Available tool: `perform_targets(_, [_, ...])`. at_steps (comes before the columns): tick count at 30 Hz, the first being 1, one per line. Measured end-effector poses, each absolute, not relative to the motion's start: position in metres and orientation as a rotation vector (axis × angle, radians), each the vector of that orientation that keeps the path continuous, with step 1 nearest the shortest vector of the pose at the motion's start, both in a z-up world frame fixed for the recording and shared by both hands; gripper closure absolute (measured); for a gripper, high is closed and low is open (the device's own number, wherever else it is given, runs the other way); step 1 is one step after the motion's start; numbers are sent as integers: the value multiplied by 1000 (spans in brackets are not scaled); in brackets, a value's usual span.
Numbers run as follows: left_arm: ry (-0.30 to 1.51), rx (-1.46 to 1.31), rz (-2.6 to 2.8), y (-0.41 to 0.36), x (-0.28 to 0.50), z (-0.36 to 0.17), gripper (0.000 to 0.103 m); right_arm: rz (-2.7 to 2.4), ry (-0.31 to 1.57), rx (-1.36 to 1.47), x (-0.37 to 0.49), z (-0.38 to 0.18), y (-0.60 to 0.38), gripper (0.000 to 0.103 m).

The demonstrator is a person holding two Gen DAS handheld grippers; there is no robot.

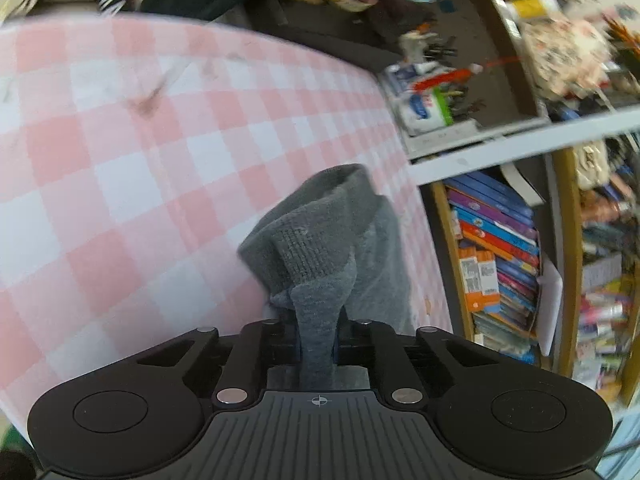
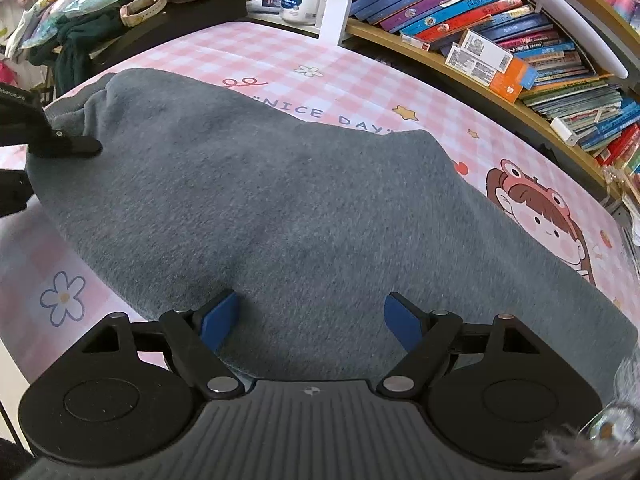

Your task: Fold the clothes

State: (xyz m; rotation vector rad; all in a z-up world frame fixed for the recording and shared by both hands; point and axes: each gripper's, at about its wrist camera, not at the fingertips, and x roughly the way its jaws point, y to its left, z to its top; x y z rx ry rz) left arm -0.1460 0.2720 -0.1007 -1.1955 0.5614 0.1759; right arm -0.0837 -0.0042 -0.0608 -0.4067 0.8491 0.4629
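Note:
A grey knit garment [image 2: 280,208] lies spread across the pink checked table cover [image 2: 280,60]. My right gripper [image 2: 312,316] is open just above its near part, blue pads [image 2: 218,320] apart with nothing between them. My left gripper [image 1: 316,332] is shut on the garment's ribbed hem end [image 1: 316,248], which is bunched and lifted off the cover [image 1: 120,160]. The left gripper also shows in the right wrist view [image 2: 60,142] at the garment's far left end.
A wooden bookshelf [image 2: 520,40] full of books runs along the table's far right edge. A black stand [image 2: 180,12] with clutter and a dark cloth stands at the far left. A white tub [image 2: 300,0] and pens stand behind the table.

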Motion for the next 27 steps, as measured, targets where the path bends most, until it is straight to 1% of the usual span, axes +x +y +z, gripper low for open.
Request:
perform_targets(8, [452, -839, 46, 229, -142, -36, 93, 510, 816, -371, -81, -54, -21, 24])
perform_targets(13, [400, -580, 7, 180, -143, 4, 93, 548, 768, -342, -79, -44, -43, 23])
perform_targets(16, [390, -464, -1, 152, -143, 19, 93, 566, 738, -316, -77, -38, -57, 23])
perform_targets(19, [388, -370, 0, 126, -142, 28, 93, 520, 727, -183, -62, -24, -96, 23])
perform_targets(27, [414, -289, 52, 81, -129, 33, 93, 495, 779, 123, -34, -11, -185, 23])
